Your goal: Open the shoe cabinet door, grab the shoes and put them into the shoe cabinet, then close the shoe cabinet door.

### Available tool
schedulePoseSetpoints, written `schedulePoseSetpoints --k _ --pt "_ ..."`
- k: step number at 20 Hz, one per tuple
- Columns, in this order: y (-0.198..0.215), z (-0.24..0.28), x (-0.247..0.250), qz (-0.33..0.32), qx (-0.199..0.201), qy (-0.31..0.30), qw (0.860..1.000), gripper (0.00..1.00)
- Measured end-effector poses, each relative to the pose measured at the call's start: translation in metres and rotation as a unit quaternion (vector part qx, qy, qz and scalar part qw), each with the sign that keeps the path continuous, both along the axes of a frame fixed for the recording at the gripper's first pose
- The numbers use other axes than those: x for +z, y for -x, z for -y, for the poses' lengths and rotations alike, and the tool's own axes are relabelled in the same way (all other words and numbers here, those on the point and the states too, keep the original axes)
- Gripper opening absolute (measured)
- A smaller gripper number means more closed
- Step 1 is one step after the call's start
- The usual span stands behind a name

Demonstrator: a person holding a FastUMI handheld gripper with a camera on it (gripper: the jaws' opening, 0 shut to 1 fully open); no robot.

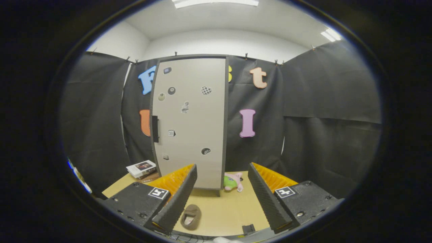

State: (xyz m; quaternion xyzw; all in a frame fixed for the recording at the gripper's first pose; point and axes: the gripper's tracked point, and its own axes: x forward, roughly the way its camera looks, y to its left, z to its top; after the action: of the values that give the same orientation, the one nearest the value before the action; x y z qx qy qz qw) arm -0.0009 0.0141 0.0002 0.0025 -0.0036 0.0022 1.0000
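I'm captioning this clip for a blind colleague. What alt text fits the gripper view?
A tall shoe cabinet with its door shut stands on a tan table, straight ahead of the open gripper, whose fingers hold nothing. A brown shoe lies on the table between the fingers, near the left one; a plush toy sits by the cabinet's base and books lie to its left.

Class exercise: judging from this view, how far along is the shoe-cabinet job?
Nothing looks done yet: the tall beige cabinet door is shut. In hand: the gripper hangs open, its fingers holding nothing. Left: pull the black side handle, put the small brown shoe on the tan floor between the fingers inside, then close up.
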Motion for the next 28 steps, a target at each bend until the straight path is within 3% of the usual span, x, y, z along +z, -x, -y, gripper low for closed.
schedulePoseSetpoints --k 5,11,24,28 --pt "-0.008 -0.009 0.004 0.001 0.002 0.003 1.000 1.00" --pt "-0.053 -0.040 0.011 -0.011 -0.005 -0.004 1.000 0.99" --pt "-0.210 -0.241 0.022 -0.022 0.152 -0.017 0.988 0.99" --pt "-0.255 -0.287 0.024 -0.028 0.170 -0.012 0.985 0.98"
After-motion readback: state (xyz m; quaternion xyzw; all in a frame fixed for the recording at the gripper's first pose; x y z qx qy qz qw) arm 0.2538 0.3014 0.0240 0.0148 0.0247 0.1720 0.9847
